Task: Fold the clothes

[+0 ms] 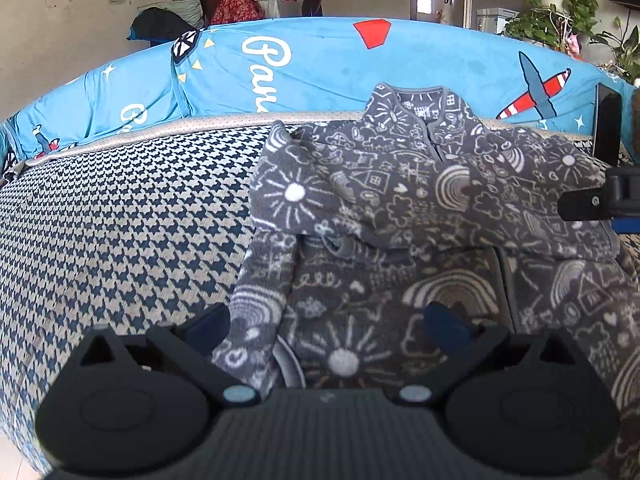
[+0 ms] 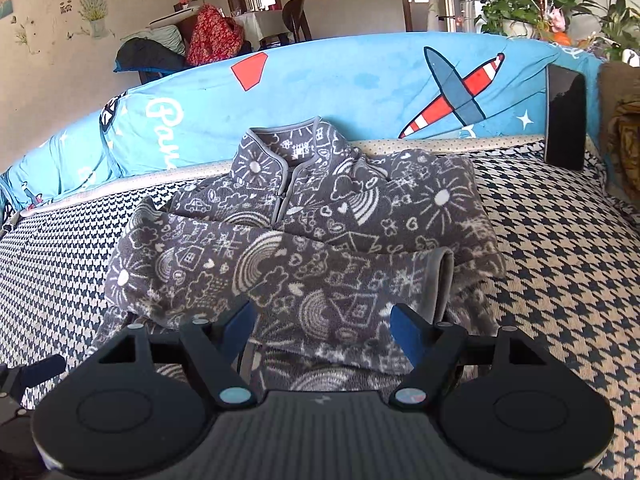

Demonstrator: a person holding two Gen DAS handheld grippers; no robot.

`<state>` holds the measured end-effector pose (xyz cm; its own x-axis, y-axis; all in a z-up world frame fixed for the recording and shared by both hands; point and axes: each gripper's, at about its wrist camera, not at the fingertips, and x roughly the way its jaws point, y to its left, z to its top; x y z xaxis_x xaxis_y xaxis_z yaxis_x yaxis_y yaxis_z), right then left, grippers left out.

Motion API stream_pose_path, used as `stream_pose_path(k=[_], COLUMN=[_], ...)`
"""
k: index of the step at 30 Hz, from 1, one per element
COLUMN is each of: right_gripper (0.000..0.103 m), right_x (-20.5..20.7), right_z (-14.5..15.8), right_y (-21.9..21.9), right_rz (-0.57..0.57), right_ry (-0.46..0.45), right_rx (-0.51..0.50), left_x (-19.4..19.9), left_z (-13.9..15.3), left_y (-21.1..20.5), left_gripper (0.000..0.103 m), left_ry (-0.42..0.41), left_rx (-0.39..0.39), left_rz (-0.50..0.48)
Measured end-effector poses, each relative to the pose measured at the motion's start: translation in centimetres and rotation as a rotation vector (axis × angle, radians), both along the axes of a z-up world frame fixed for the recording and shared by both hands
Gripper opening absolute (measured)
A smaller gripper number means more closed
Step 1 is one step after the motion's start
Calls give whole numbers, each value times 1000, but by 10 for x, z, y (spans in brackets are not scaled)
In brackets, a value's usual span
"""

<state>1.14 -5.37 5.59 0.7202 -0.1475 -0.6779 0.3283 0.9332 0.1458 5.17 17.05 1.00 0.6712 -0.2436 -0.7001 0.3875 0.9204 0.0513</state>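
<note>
A grey fleece jacket (image 1: 400,200) with white doodle print lies on the houndstooth cushion (image 1: 120,240), collar toward the back. Both sleeves are folded across its chest. My left gripper (image 1: 328,326) hovers over the jacket's near left part, open, with nothing pinched between its fingers. My right gripper (image 2: 322,324) is above the jacket (image 2: 320,220) near the folded sleeve's cuff (image 2: 438,280), open as well, its blue pads clear of the cloth. A black part of the right gripper's body shows at the right edge of the left wrist view.
A blue blanket (image 2: 340,88) with a plane print covers the backrest behind the jacket. A dark flat device (image 2: 566,120) leans upright at the back right. The houndstooth cushion (image 2: 560,260) extends to both sides. Furniture and potted plants stand further back.
</note>
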Motion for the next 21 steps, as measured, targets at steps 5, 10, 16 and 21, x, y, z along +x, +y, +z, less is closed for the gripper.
stream_pose_path(k=[5,10,16,21], right_gripper=[75,76,76,91], right_x=[-32,-57,-64,-64], right_z=[-8,-19,-38,-52], right_y=[1,10,21,40], right_rz=[-51,-94,-112,-39], right_ry=[29,28,55,46], right_rx=[63,41,-8,-136], left_x=[-19,-30,-34,-39], left_z=[-8,-22,-27,-30], left_y=[7,7,12,13], left_gripper=[103,103,103,103], left_ry=[18,16,-1,-31], left_rx=[8,44,3,-3], left_rz=[7,-1,14,20])
